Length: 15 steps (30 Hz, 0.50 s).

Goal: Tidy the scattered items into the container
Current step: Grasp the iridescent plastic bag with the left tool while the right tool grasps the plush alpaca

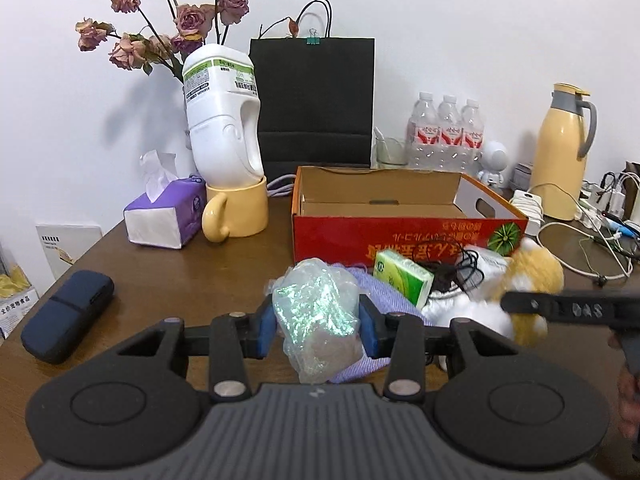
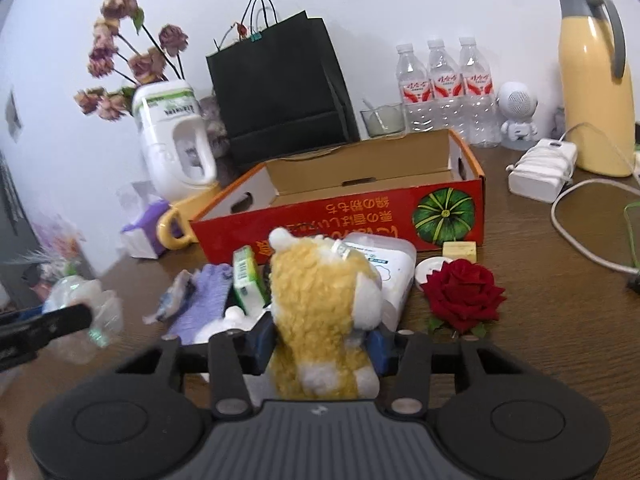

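the left gripper (image 1: pixel 318 326) is clamped on a crinkly clear plastic bag (image 1: pixel 320 316); the right gripper (image 2: pixel 320 344) pinches a fluffy yellow-and-white plush toy (image 2: pixel 320 312), seemingly firmly. both sit before the open red cardboard box (image 1: pixel 400 232). slick film could slip out mid-lift, or drag the purple cloth (image 1: pixel 384 296) beneath it along.

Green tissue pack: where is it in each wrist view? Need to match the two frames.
Left wrist: green tissue pack sits right of centre, in front of the red box, beside the yellow plush.
Right wrist: it stands left of centre, partly behind the plush.
Shared landmark: the box's pumpkin print.
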Motion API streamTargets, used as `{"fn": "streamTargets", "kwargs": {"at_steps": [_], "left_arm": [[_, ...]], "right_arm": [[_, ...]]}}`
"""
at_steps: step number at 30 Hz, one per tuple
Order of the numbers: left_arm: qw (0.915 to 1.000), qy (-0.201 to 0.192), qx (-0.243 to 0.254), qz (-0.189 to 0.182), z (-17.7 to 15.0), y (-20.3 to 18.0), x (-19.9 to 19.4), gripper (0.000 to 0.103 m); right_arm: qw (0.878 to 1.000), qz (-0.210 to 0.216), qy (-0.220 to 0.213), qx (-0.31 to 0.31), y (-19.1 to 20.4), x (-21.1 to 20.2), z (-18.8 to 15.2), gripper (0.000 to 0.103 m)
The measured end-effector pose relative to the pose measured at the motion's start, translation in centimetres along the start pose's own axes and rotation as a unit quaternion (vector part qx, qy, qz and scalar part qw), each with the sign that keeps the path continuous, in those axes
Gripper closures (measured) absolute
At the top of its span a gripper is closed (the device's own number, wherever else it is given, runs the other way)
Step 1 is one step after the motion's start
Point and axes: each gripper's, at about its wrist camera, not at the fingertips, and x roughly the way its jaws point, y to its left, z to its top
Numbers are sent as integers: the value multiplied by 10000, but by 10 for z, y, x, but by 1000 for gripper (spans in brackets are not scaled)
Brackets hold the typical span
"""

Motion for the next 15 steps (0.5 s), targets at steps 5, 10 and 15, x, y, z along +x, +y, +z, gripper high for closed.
{"fn": "streamTargets", "kwargs": {"at_steps": [5, 10, 15], "left_arm": [[10000, 11, 7, 22, 5, -13, 9, 61], [9999, 26, 95, -68, 3, -26, 12, 61], [9999, -48, 20, -138, 2, -29, 5, 61]], "right_arm": [[9996, 52, -197, -177, 0, -19, -5, 60], [9980, 51, -544, -309, 3, -46, -6, 60], [9966, 40, -757, -336, 5, -67, -8, 60]]}}
